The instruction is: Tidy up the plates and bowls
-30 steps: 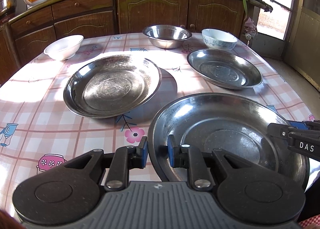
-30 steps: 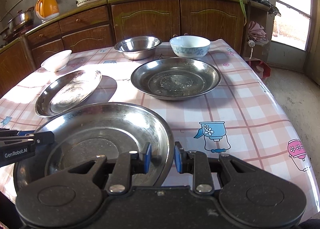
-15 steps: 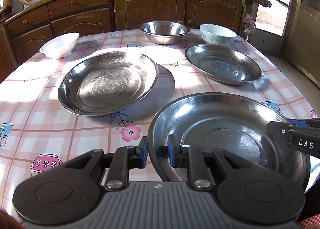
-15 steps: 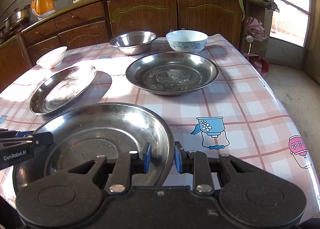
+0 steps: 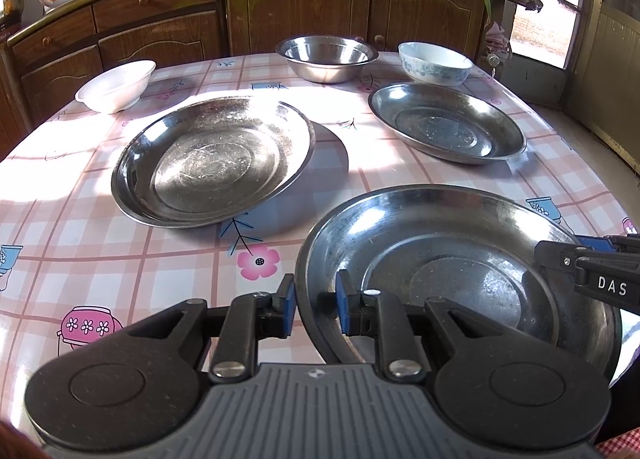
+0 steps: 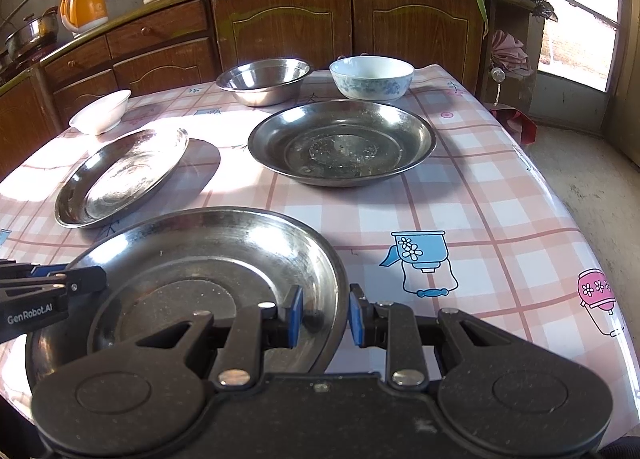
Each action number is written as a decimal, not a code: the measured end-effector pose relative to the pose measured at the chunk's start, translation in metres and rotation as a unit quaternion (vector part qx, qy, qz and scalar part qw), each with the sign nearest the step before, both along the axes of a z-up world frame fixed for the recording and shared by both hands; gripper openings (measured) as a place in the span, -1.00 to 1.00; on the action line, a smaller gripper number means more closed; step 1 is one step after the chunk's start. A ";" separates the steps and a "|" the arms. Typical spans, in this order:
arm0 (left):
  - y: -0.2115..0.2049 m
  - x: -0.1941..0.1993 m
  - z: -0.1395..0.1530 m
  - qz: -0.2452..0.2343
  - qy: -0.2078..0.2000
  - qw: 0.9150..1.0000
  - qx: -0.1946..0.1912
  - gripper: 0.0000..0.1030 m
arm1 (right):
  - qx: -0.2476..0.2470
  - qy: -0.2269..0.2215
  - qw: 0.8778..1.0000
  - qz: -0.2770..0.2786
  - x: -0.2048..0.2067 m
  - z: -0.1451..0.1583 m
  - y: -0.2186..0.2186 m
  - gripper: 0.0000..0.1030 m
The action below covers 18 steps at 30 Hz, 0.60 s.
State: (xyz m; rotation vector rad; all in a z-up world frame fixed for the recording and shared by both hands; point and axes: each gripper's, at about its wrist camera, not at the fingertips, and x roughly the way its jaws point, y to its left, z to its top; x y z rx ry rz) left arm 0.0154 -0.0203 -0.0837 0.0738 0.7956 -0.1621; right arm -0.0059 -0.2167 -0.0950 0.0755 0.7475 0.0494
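Steel shows everywhere: the near plate (image 5: 460,271) is pinched at its rim by both claws. The left claw (image 5: 316,305) grips the plate's left rim, one blue pad outside and one inside; the right claw (image 6: 325,317) grips the opposite rim the same way. In the left view the right claw enters from the right edge, over the plate's far side. Ahead and left of the left claw a second plate (image 5: 212,159) lies on the checked worktop (image 5: 120,259), tilted, in sunlight. Ahead of the right claw sits a third plate (image 6: 342,143). Beyond it stand a steel bowl (image 6: 264,81) and a blue-patterned bowl (image 6: 372,77), side by side. A white bowl (image 5: 116,85) rests far left.
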 end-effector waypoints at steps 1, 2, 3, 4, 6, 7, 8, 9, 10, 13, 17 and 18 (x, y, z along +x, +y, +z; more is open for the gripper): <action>0.000 0.000 0.000 0.000 0.000 1.000 0.000 -0.60 | 0.000 0.001 1.000 0.000 0.000 0.000 0.000 -0.39; 0.000 0.000 0.000 0.000 0.001 1.000 0.001 -0.60 | 0.000 0.001 1.000 0.000 0.000 -0.001 0.000 -0.39; -0.001 0.000 -0.001 0.000 0.001 1.000 0.001 -0.60 | -0.001 0.001 1.000 -0.001 0.000 -0.001 0.000 -0.39; -0.001 0.000 -0.001 -0.001 0.002 1.000 0.001 -0.60 | -0.002 0.002 1.000 -0.001 0.000 -0.001 0.000 -0.39; 0.000 0.001 -0.002 -0.001 0.004 1.000 0.000 -0.60 | -0.002 0.003 1.000 -0.001 0.000 -0.002 0.000 -0.39; 0.000 0.001 -0.002 -0.001 0.004 1.000 -0.001 -0.60 | -0.002 0.003 1.000 -0.001 0.000 -0.002 0.000 -0.39; 0.000 0.001 -0.002 0.000 0.005 1.000 -0.001 -0.60 | -0.002 0.003 1.000 -0.001 0.000 -0.002 0.000 -0.39; 0.000 0.001 -0.002 0.000 0.006 1.000 -0.002 -0.60 | -0.002 0.004 1.000 -0.001 0.000 -0.002 0.000 -0.39; 0.000 0.001 -0.003 0.000 0.006 1.000 -0.001 -0.60 | -0.002 0.005 1.000 -0.001 0.001 -0.003 0.001 -0.39; 0.000 0.001 -0.003 0.000 0.007 1.000 -0.001 -0.59 | -0.002 0.008 1.000 -0.001 0.001 -0.004 0.001 -0.40; 0.001 0.001 -0.005 0.000 0.012 1.000 -0.003 -0.58 | -0.003 0.010 1.000 -0.002 0.001 -0.005 0.002 -0.39; 0.001 0.001 -0.005 -0.001 0.013 1.000 -0.003 -0.58 | -0.003 0.011 1.000 -0.002 0.001 -0.005 0.002 -0.39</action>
